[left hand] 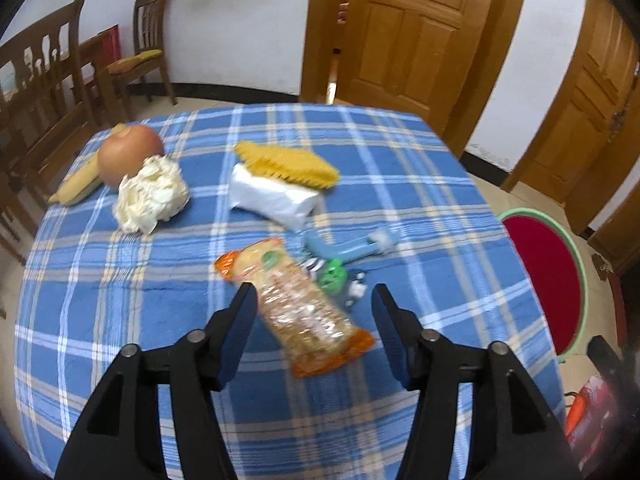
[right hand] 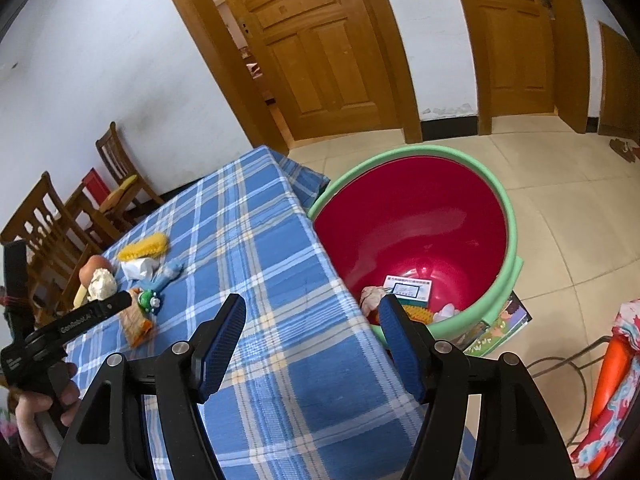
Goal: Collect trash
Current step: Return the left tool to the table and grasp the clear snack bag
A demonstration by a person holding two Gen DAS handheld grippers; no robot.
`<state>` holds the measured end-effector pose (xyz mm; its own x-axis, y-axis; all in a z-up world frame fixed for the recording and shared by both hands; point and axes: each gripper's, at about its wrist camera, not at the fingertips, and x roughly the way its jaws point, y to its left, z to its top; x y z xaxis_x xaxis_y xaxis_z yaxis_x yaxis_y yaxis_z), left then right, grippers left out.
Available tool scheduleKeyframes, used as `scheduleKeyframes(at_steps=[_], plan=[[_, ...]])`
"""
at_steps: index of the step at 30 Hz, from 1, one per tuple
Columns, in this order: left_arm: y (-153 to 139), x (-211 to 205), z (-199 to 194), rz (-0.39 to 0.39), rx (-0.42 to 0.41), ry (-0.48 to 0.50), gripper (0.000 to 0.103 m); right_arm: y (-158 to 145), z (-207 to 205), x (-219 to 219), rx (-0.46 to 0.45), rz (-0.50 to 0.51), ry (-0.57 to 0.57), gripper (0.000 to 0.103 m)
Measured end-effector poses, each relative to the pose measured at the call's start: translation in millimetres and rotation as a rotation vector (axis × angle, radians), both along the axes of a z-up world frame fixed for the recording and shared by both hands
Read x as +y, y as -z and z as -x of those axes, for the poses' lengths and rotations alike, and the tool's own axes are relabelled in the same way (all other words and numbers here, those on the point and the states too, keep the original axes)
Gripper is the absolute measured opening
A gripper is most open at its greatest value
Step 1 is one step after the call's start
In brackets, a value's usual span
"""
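Left wrist view: the left gripper (left hand: 314, 294) hangs with jaws apart and nothing pinched, straddling the upper part of an orange-ended snack wrapper (left hand: 294, 306) that lies flat on the checked tablecloth (left hand: 120, 320). Beyond it lie a crumpled paper wad (left hand: 150, 194), a white packet (left hand: 272, 196), a yellow brush (left hand: 286, 164), an apple (left hand: 128, 154) and a banana (left hand: 78, 186). The wrapper looks light, thin, crinkly and slippery; a pinch across its narrow middle would probably hold best. Right wrist view: the right gripper (right hand: 312, 306) is wide and empty, above the table edge beside the red bin (right hand: 416, 216), which already contains scraps.
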<state>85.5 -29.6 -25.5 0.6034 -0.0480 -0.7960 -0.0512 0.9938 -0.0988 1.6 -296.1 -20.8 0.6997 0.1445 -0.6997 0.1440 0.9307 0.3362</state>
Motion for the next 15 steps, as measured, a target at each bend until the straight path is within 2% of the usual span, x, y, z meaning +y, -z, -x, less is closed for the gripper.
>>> scheduleKeyframes(at_steps=[2,13,15], plan=[[5,1,-1,-0.008,0.008,-0.012,0.066,1,-1,1,0.005,-0.003,-0.004,0.071],[33,2,-10,-0.022,0.071,-0.028,0.066,10,-6,2,0.026,-0.014,-0.011,0.071],[33,2,-10,-0.03,0.055,-0.034,0.067,11,-6,2,0.029,-0.015,-0.012,0.071]])
